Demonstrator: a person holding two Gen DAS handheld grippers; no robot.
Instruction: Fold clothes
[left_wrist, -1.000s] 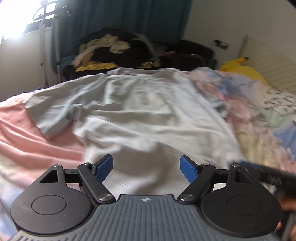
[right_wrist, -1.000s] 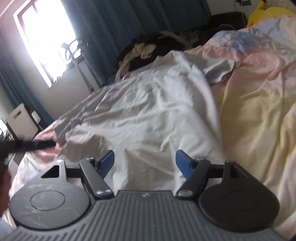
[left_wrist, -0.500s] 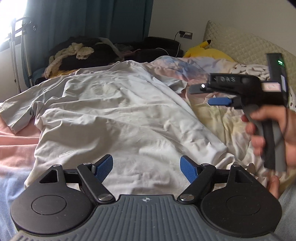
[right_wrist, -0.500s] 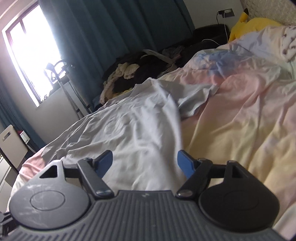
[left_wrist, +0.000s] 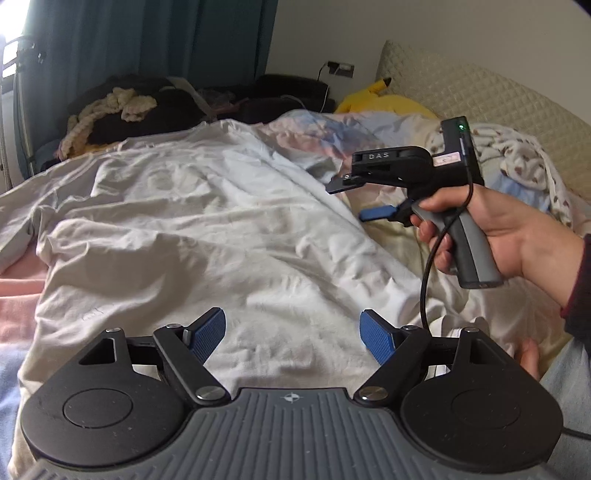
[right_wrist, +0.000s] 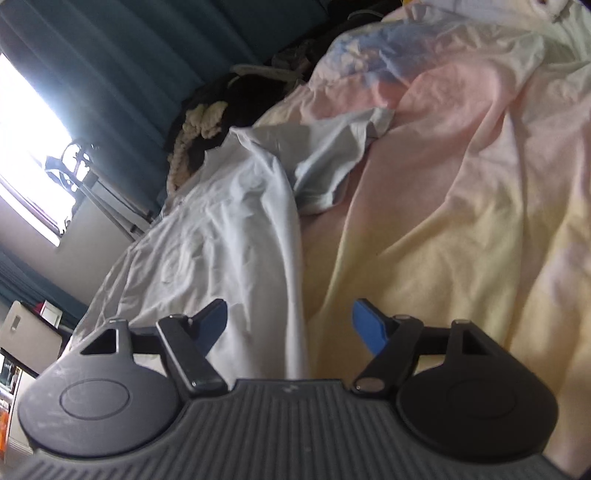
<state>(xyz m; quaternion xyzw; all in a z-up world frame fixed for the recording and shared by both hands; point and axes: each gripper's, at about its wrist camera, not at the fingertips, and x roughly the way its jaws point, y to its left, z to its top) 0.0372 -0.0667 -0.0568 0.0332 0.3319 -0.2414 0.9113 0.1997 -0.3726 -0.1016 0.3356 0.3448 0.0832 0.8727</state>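
Lying spread across the bed, the white T-shirt (left_wrist: 207, 236) fills the middle of the left wrist view, wrinkled, its collar end pointing toward the far dark pile of clothes (left_wrist: 147, 114). One sleeve (right_wrist: 332, 162) flops out onto the pastel bedsheet (right_wrist: 461, 206), plain to see from the right wrist view, where the shirt's long side edge runs straight down toward the camera.

Left gripper (left_wrist: 293, 334) hangs over the shirt's near hem, blue pads spread wide, nothing between them. It grips no cloth.

Over on the right side, the right gripper (right_wrist: 290, 326) also has its jaws parted, straddling the line where the shirt's edge meets the yellow and pink sheet. Whether the pads touch the fabric I cannot tell. In the left wrist view that same tool sits in the person's right hand (left_wrist: 491, 232), fingers wrapped around the grey handle, a black cable drooping below it, a green light glowing on top.

Beyond, a yellow plush toy (left_wrist: 384, 103) rests against the quilted headboard (left_wrist: 480, 99), and dark teal curtains (left_wrist: 129, 44) hang behind the clothes pile.
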